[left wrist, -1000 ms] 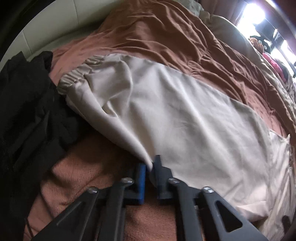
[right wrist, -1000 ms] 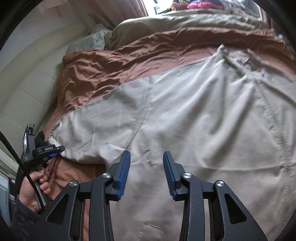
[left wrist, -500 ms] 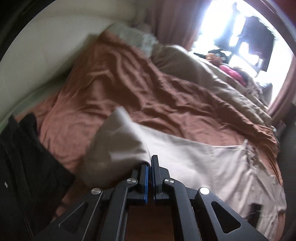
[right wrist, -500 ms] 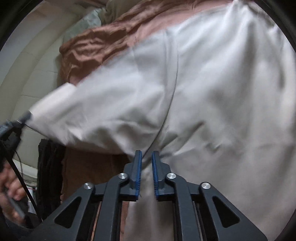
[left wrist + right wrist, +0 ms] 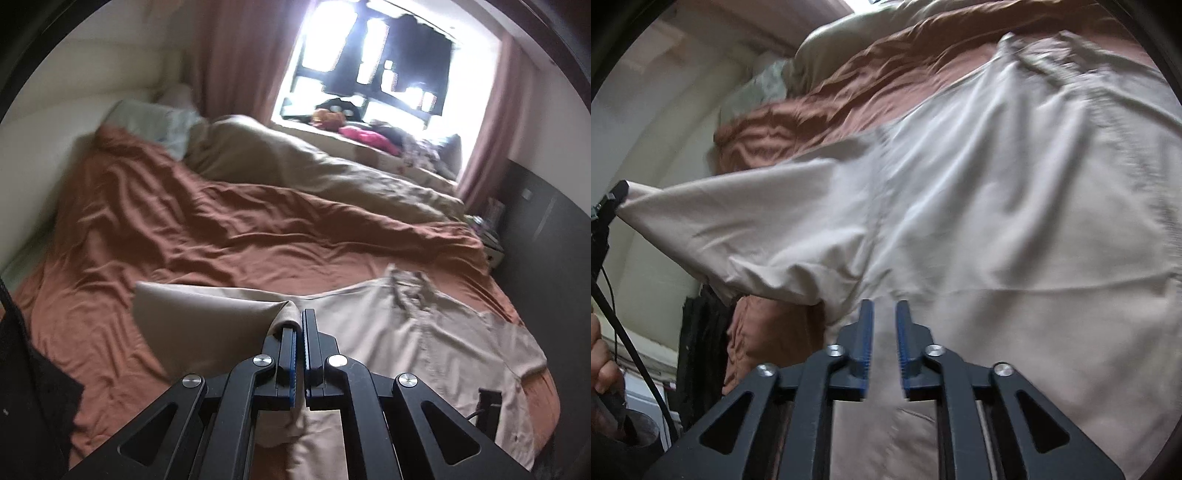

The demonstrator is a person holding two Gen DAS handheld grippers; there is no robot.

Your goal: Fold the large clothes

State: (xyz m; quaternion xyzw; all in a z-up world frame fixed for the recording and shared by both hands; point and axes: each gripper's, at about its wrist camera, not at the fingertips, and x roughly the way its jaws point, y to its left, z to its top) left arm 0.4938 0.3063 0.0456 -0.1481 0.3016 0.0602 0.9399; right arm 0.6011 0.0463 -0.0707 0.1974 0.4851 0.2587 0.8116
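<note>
Shirt (image 5: 424, 332): beige, spread on the brown bedspread (image 5: 184, 229), 1 sleeve lifted off it.
Left gripper (image 5: 299, 325): jaws clamped on the sleeve end, raised, likely to carry it across the body.
Right gripper (image 5: 884, 317): jaws just reopened, slightly apart over the shirt's near side, pressing nothing.
Obstacles: black clothes (image 5: 698, 350) beside the bed edge; rumpled tan duvet (image 5: 314, 173) beyond.

No readable text, label, brand or number anywhere in either view
</note>
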